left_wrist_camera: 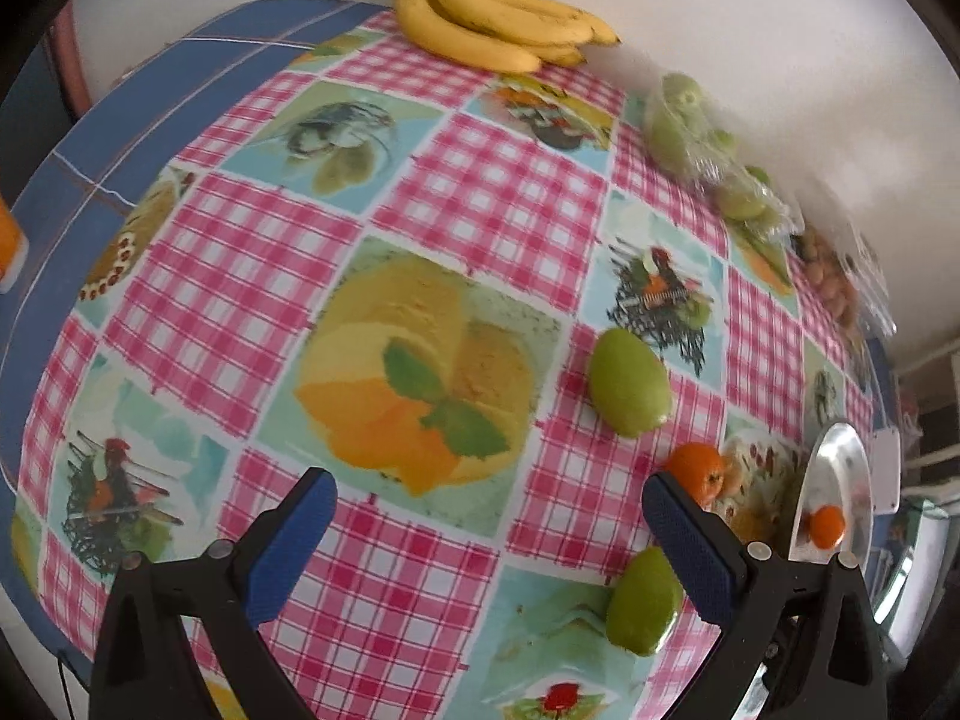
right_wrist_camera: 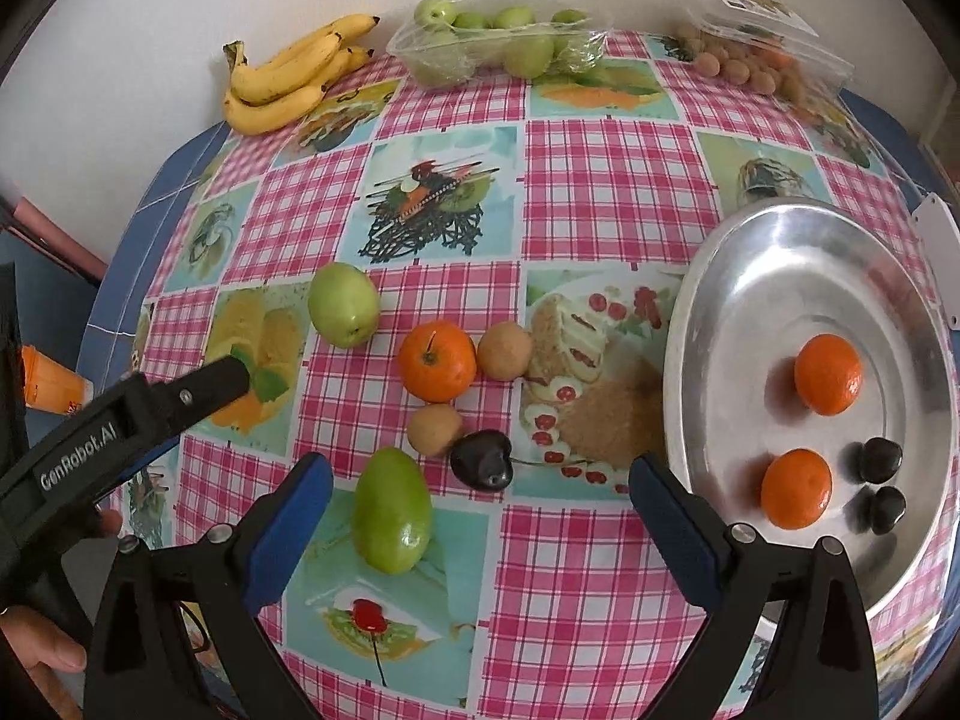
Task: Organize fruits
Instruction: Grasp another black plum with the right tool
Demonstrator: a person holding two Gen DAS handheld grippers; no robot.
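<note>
In the right wrist view a metal tray (right_wrist_camera: 774,276) at the right holds two oranges (right_wrist_camera: 828,373) (right_wrist_camera: 797,488) and two dark cherries (right_wrist_camera: 879,459). Loose on the cloth lie an orange (right_wrist_camera: 437,360), two small tan fruits (right_wrist_camera: 504,350) (right_wrist_camera: 434,428), a dark cherry (right_wrist_camera: 481,459) and two green fruits (right_wrist_camera: 343,303) (right_wrist_camera: 391,518). My right gripper (right_wrist_camera: 480,516) is open just short of the cherry. My left gripper (left_wrist_camera: 489,531) is open over bare cloth, with a green fruit (left_wrist_camera: 643,601) by its right finger; another green fruit (left_wrist_camera: 627,381) and the orange (left_wrist_camera: 697,471) lie beyond.
Bananas (right_wrist_camera: 288,78), a plastic punnet of green fruit (right_wrist_camera: 498,48) and an opened pack of small tan fruit (right_wrist_camera: 750,60) line the wall at the back of the table. An orange cup (right_wrist_camera: 51,381) stands off the left edge. A hand holds the left gripper's body (right_wrist_camera: 84,444).
</note>
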